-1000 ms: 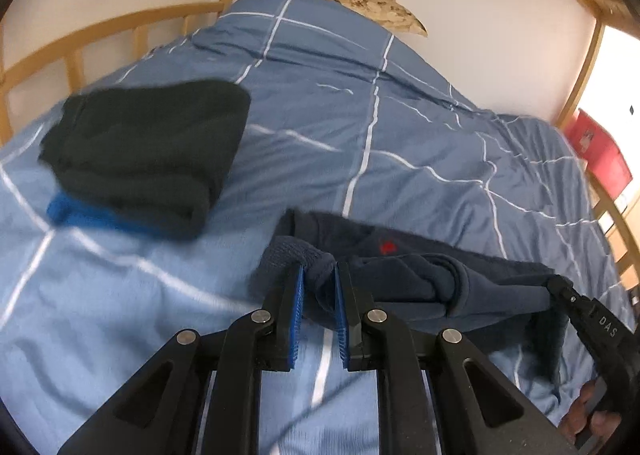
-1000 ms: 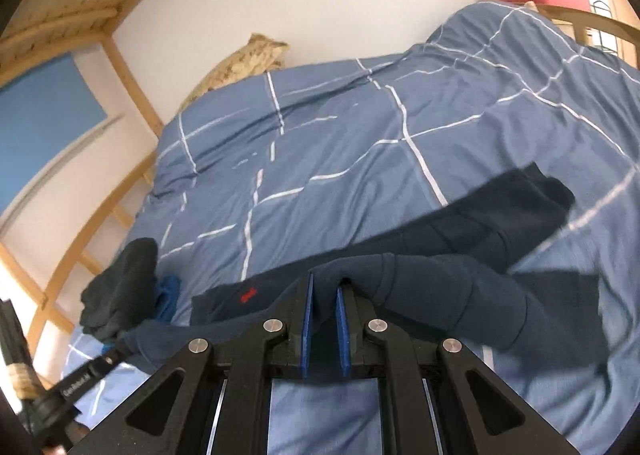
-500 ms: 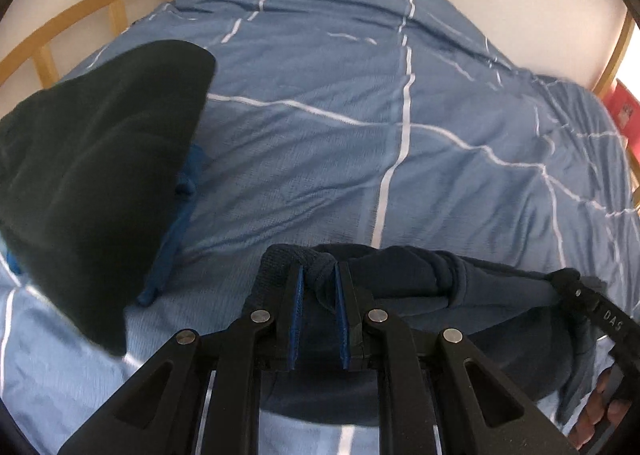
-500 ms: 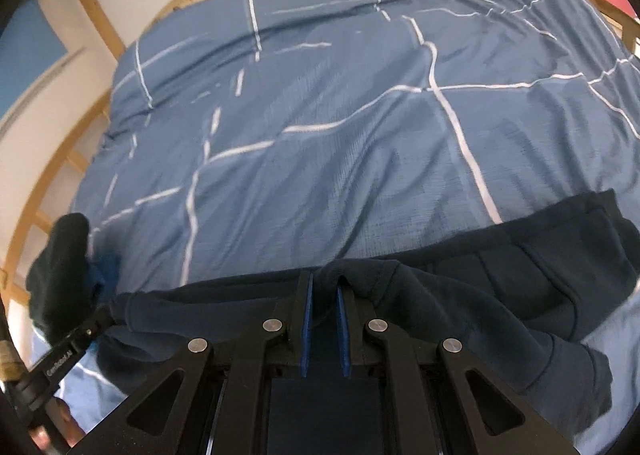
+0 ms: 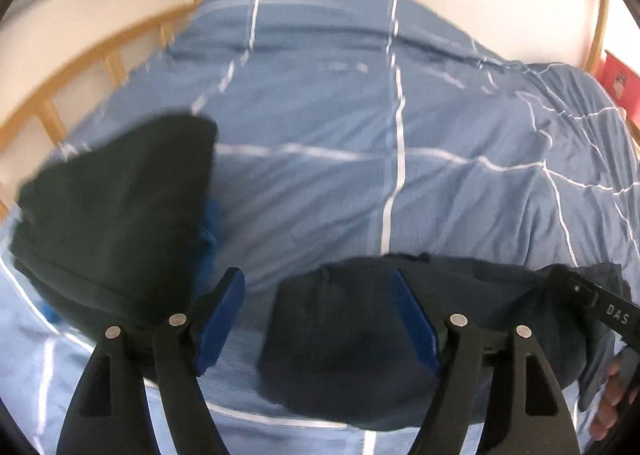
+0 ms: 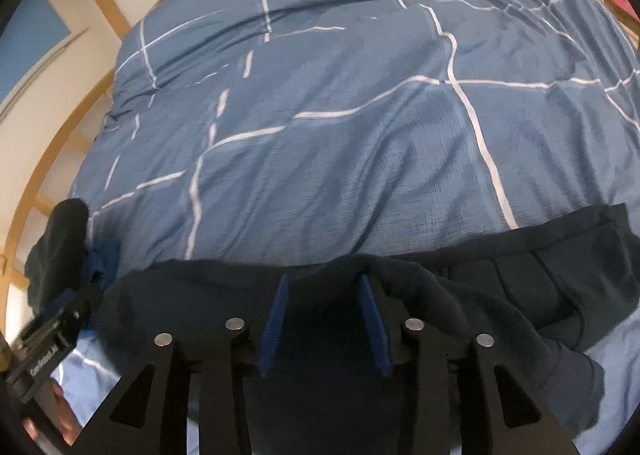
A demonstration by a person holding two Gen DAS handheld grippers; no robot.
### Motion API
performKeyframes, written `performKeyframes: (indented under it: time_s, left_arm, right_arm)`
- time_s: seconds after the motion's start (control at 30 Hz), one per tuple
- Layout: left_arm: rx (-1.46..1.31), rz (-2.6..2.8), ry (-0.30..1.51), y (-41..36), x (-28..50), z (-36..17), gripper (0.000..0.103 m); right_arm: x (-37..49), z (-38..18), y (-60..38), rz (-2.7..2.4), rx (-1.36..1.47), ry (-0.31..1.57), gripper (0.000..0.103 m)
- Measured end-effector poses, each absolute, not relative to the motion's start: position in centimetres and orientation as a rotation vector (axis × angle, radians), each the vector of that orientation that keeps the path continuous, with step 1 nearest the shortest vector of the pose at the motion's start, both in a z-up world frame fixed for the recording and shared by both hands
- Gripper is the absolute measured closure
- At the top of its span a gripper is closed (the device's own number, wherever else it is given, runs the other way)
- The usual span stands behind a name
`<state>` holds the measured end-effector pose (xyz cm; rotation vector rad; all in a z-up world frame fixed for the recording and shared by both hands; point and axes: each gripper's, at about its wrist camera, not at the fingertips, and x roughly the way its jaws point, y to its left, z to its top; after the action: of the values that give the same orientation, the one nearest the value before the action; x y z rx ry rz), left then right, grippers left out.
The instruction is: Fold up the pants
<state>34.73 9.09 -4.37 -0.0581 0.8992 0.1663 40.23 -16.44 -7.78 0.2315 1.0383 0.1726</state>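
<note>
Since a second ago we have carried the pants (image 5: 352, 339) down onto the bed (image 5: 400, 159), and both tools, then clamped on the cloth, now stand apart. Duvet blue with white lines, wooden rail on its left. Pants navy, lying in a band across the near edge of the bed, long axis left to right. Dark folded pile (image 5: 116, 211) just left of them, blue cloth under it. Left tool (image 5: 320, 319) angled down, jaws opening wide, the end of the pants between them, unpinched. Right tool (image 6: 324, 319) angled down, jaws opening less far, a fold between, pads clear.
</note>
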Motion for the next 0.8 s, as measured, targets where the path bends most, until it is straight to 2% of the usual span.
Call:
performKeyframes:
  time_s: [0.13,0.27,0.37,0.8]
  left_arm:
    - [0.002,0.104,0.823,7.7,31.6,-1.4,0.023]
    - [0.042,0.007,0.77,5.2,28.1,0.1,0.022]
    - [0.066,-0.065,0.766,2.8,26.0,0.2,0.022]
    - [0.098,-0.201,0.82,-7.2,21.5,-3.5,0.022]
  right_arm:
    - [37.3,-4.6,-16.1,0.231,0.163,0.983,0.059]
    - [32.9,-1.8,-16.6,0.292,0.087,0.866,0.049]
    - [29.7,-0.6,-17.4,0.333,0.037,0.797,0.048]
    - [22.6,-3.3,-23.3,0.344,-0.075,0.806,0.048]
